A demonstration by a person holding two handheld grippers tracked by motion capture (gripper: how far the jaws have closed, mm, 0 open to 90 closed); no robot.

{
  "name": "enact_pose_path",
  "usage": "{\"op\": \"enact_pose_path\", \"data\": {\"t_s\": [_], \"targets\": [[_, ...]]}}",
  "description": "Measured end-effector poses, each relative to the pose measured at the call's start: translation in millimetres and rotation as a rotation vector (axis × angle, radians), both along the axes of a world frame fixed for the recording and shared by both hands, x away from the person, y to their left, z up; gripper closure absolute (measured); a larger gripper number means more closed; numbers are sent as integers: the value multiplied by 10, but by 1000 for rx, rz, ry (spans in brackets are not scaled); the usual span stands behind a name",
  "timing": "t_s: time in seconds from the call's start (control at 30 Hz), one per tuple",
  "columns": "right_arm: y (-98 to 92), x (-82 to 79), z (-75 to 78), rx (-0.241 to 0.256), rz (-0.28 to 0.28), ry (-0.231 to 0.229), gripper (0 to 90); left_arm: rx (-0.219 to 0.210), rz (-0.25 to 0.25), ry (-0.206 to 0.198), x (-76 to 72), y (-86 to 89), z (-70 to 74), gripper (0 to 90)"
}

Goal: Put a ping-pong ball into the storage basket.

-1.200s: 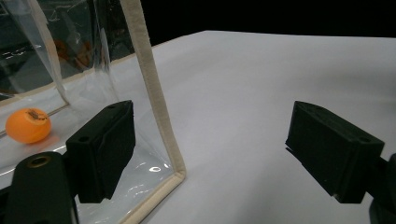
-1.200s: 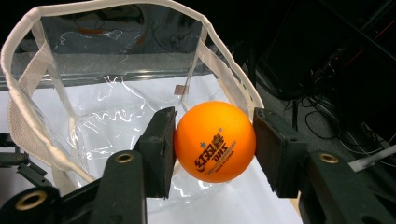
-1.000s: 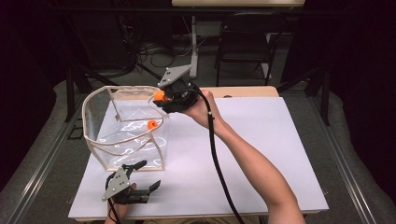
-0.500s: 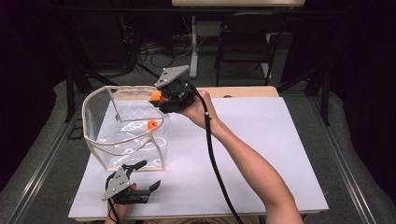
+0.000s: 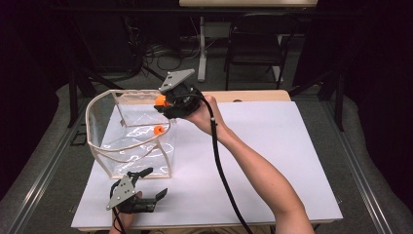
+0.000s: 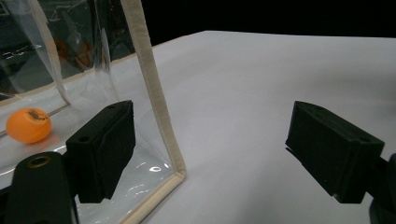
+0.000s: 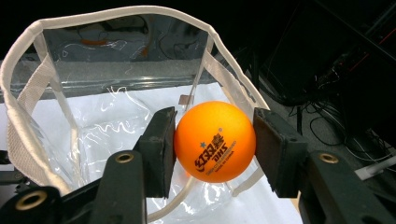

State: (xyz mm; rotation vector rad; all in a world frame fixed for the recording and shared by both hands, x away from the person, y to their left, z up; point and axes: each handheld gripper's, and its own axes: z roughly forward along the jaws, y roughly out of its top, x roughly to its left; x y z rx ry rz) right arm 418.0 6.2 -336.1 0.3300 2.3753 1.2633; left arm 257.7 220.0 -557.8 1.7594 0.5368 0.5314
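Bag: glossy clear plastic, cream cloth trim. Ping-pong ball: matt orange plastic. Table: matt white. Gripper pads: matt black.

We're looking at a table with a plain white top. Sitting directly on it is a clear plastic bag with cream edging, standing open at the table's near-left part. Inside the bag, an orange ball rests on its bottom. Right of the bag, we see bare white surface.

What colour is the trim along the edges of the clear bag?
Cream-white fabric trim edging the clear bag; the right gripper view shows it best.
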Motion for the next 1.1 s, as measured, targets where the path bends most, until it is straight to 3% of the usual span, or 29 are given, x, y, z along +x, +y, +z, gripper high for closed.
{"op": "enact_pose_path", "data": {"t_s": [1.1], "targets": [[173, 59, -94, 0, 10, 10, 510, 1, -2, 0, -1, 1, 1, 157]]}}
